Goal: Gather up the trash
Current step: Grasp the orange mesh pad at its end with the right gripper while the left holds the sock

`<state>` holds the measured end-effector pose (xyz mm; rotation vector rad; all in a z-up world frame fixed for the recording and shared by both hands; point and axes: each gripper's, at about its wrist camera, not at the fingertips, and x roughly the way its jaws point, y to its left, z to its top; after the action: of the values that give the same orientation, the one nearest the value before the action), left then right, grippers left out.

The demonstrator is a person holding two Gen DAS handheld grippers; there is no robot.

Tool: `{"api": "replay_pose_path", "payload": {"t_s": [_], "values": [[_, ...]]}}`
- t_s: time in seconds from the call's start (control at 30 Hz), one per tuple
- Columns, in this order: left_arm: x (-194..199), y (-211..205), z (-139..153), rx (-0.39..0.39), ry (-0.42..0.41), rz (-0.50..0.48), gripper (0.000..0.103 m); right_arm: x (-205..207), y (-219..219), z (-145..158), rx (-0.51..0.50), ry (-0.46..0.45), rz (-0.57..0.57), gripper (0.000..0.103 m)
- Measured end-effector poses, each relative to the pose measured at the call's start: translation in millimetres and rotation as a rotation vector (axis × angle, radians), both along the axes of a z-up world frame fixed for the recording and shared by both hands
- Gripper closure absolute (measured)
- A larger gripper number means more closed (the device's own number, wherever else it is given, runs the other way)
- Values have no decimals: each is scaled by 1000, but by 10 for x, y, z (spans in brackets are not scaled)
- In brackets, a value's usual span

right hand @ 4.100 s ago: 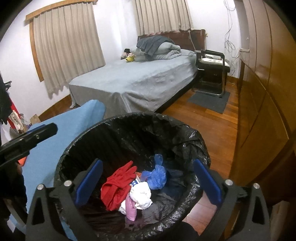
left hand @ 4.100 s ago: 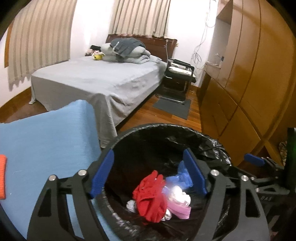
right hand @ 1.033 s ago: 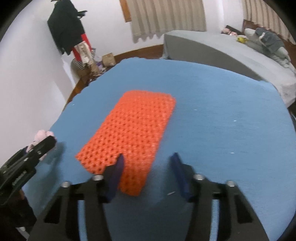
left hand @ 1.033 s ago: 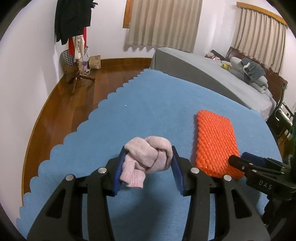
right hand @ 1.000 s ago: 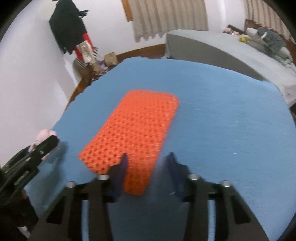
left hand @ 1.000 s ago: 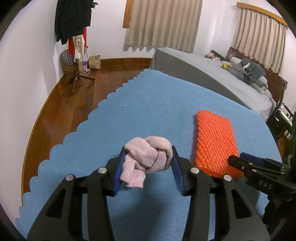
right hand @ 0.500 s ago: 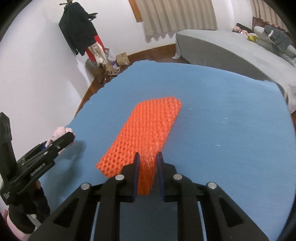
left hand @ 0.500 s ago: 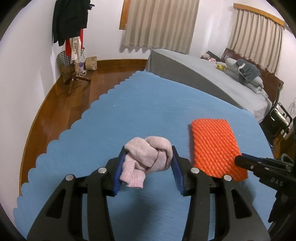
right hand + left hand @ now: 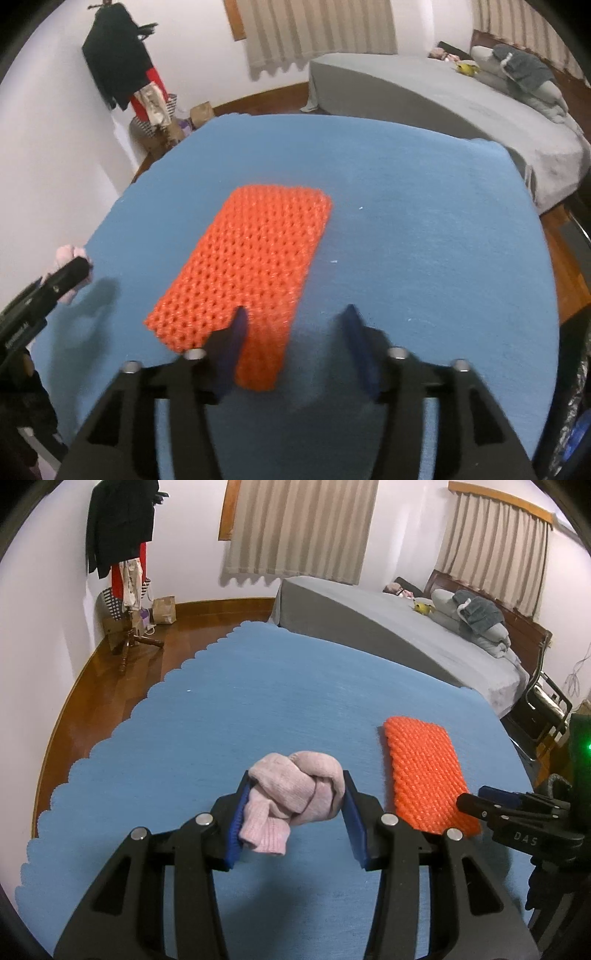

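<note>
our right gripper has just sprung open, letting go of the orange mesh, which lies flat on the blue table, so we must regrip it, while our left gripper holds the pink sock clamped above the table.

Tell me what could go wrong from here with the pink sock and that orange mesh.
1. The right tool has just been opening, and the orange mesh lies flat on the blue cloth, only its near edge between the jaws; a new pinch may slip off.
2. The left tool holds the knotted pink sock with its loose end hanging down; it might snag.
</note>
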<state>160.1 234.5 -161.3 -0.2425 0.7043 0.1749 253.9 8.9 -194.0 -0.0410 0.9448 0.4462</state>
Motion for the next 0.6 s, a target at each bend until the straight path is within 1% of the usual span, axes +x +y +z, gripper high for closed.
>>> {"api": "replay_pose_path", "payload": {"t_s": [0.03, 0.07, 0.1, 0.17, 0.3, 0.43, 0.6], "values": [[-3, -11, 3, 1, -1, 2, 59, 0, 8, 6, 6, 0, -12, 31], [-6, -4, -1, 3, -1, 5, 59, -7, 14, 10, 11, -1, -18, 29], [-4, 0, -2, 5, -2, 9, 59, -13, 32, 13, 17, -1, -26, 21], [-11, 24, -8, 9, -2, 19, 59, -28, 48, 13, 30, 4, -41, 15], [-33, 109, -11, 16, -2, 44, 59, -19, 165, 29, 56, 10, -52, 13], [-39, 178, -12, 26, -1, 58, 59, 19, 353, 33, 57, 15, -57, 11], [-52, 235, -25, 18, -2, 69, 59, 85, 502, -29, 17, 17, -86, 10]]}}
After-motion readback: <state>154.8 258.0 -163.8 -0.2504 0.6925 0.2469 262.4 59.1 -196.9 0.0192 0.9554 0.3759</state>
